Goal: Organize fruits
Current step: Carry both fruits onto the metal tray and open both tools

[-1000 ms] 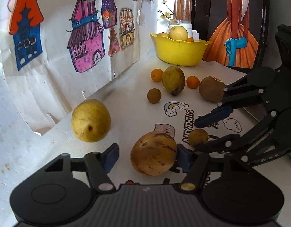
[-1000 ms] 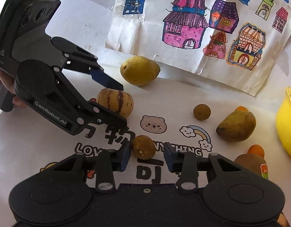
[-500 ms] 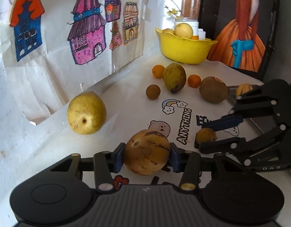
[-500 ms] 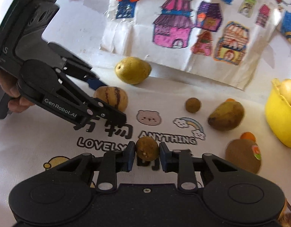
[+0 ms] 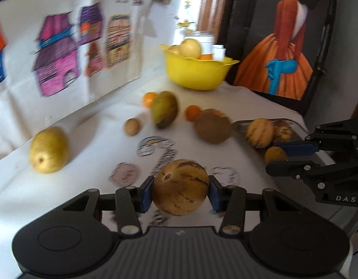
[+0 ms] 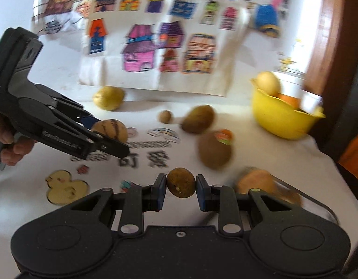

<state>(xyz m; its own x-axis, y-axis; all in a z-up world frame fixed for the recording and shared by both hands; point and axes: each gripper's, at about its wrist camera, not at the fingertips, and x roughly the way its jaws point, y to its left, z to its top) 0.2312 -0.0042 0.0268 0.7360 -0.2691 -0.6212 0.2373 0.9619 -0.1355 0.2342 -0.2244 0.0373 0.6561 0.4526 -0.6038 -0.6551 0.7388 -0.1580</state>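
My left gripper [image 5: 180, 191] is shut on a round striped yellow-brown fruit [image 5: 180, 187] and holds it above the white cloth; it also shows in the right wrist view [image 6: 112, 129]. My right gripper [image 6: 180, 189] is shut on a small brown fruit [image 6: 180, 182], lifted off the cloth; in the left wrist view this small fruit [image 5: 275, 154] sits at the right. A yellow bowl [image 5: 197, 74] with fruit stands at the back. A dark tray [image 5: 293, 125] at the right holds a striped fruit [image 5: 259, 132].
On the cloth lie a yellow pear [image 5: 48, 148], a green-brown mango [image 5: 165, 109], a brown kiwi [image 5: 212, 125], a small brown fruit [image 5: 132, 126] and two small oranges [image 5: 192, 112]. A paper with house drawings [image 6: 155, 44] hangs behind. A framed picture [image 5: 283, 37] leans at the back right.
Both grippers have lifted their fruits off the cloth and moved right, toward the tray and bowl. The views are blurred from motion.
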